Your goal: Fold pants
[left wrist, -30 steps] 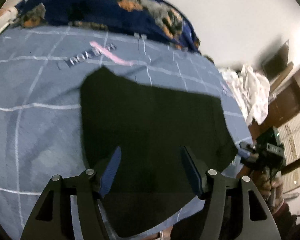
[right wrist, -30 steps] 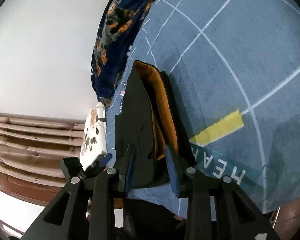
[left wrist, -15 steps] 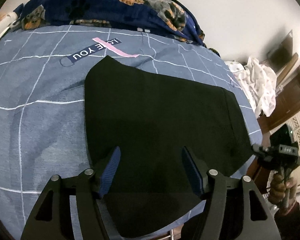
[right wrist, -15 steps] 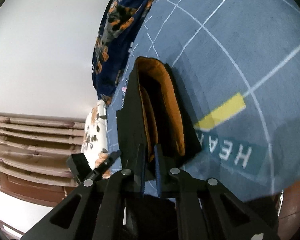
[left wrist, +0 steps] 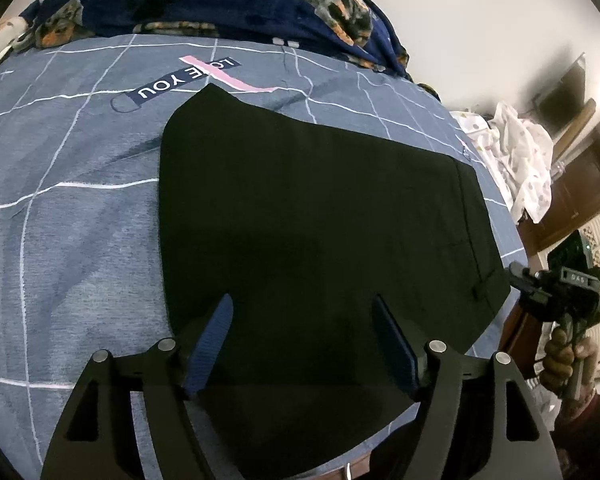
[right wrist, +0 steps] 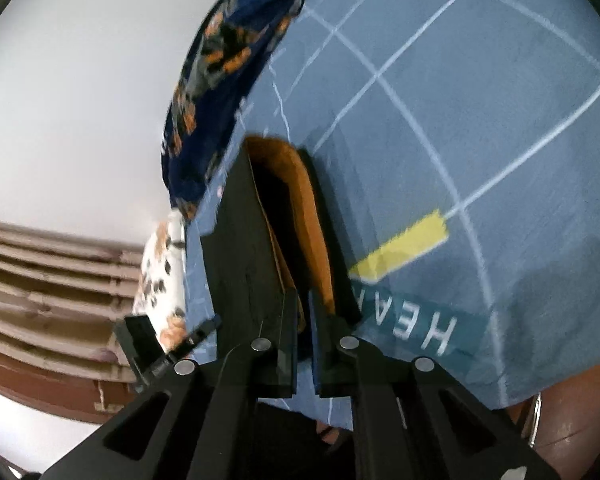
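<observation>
The left gripper (left wrist: 303, 322) is tilting down over the black pants (left wrist: 320, 216) lying on the bed (left wrist: 72, 208), its fingers (left wrist: 214, 330) widening, gripping nothing. The right gripper (right wrist: 303, 314) is reopening narrowly around the waistband; contact unclear. A blanket (left wrist: 220, 4) is lying beyond. The right fingers were nearly closed a moment earlier.

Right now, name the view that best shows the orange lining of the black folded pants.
Right wrist view: the orange lining shows inside the open end of the black folded pants. The left wrist view shows only their black outer cloth.
</observation>
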A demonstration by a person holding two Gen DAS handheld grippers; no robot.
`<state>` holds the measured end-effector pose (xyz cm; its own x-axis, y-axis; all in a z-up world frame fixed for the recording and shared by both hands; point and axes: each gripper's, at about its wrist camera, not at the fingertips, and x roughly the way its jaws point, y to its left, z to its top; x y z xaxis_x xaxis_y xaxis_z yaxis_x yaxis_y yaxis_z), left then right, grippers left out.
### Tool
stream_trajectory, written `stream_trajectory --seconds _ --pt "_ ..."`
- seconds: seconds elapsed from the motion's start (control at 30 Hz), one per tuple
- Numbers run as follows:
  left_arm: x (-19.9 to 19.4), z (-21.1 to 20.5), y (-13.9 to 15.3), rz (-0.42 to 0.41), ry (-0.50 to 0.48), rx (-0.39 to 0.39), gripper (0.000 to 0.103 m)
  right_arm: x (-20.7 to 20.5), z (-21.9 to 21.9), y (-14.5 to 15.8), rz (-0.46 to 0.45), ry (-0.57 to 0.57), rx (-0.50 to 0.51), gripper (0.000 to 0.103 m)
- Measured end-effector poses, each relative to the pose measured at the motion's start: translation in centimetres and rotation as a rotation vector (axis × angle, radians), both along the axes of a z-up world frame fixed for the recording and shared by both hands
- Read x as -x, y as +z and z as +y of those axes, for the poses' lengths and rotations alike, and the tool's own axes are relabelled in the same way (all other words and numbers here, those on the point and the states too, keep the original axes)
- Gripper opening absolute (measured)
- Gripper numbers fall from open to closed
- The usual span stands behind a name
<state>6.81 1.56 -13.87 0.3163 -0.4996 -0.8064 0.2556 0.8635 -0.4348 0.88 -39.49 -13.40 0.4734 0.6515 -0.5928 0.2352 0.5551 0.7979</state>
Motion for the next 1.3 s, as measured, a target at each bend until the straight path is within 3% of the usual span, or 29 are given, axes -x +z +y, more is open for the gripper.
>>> stream_trajectory --seconds 0.07,0.1,0.3,0.37,0.4,0.6,0.7,0.8,0.93,1.0,1.07,1.13,1.3 --pt "0.0 0.0 0.0 0.004 0.003 0.007 0.074 0.1 -0.3 0.1 0.005 -0.008 0.01 0.043" --pt "0.0 0.1 0.0 0.007 0.006 0.014 0.074 0.0 -0.1 0.1 0.003 -0.004 0.015 0.046" --pt "0.0 0.3 0.1 0.017 0.017 0.033 0.075 -1.5 3.2 -0.6 0.037 0.104 0.066 0.049" --pt "-0.1 0.3 0.1 0.016 0.019 0.026 0.075 -2.1 4.4 -0.8 0.043 0.149 0.088 0.024" --pt "-0.1 0.4 0.1 0.016 0.024 0.016 0.075 -2.2 4.7 -0.8 0.045 0.153 0.094 0.024" --pt "-0.7 1.7 0.1 0.03 0.07 0.039 0.075 -2.3 4.4 -0.1 -0.026 0.134 -0.178 0.022" --pt "-0.7 2.0 -0.3 0.045 0.077 0.07 0.075 -2.0 3.2 -2.6 0.076 0.105 -0.059 0.022" --pt "-0.6 1.4 -0.3 0.027 0.058 0.031 0.075 -1.7 2.7 -3.7 0.103 0.092 -0.116 0.022" --pt "-0.4 0.7 -0.3 0.007 0.035 -0.01 0.077 -2.2 3.5 -1.7 0.055 0.132 -0.02 0.028" --pt "-0.4 0.6 -0.2 0.003 0.029 -0.013 0.077 -2.5 3.2 -1.1 0.037 0.128 -0.018 0.037" --pt "-0.4 0.8 -0.3 0.007 0.034 -0.002 0.078 -2.5 2.6 -0.4 0.025 0.112 0.049 0.055" --pt "-0.5 0.9 -0.4 0.011 0.038 0.009 0.078 -2.8 2.3 -0.5 0.028 0.118 0.066 0.064" --pt "-0.5 1.2 -0.4 0.018 0.043 0.028 0.078 -3.6 2.4 -2.1 0.061 0.156 0.069 0.065"
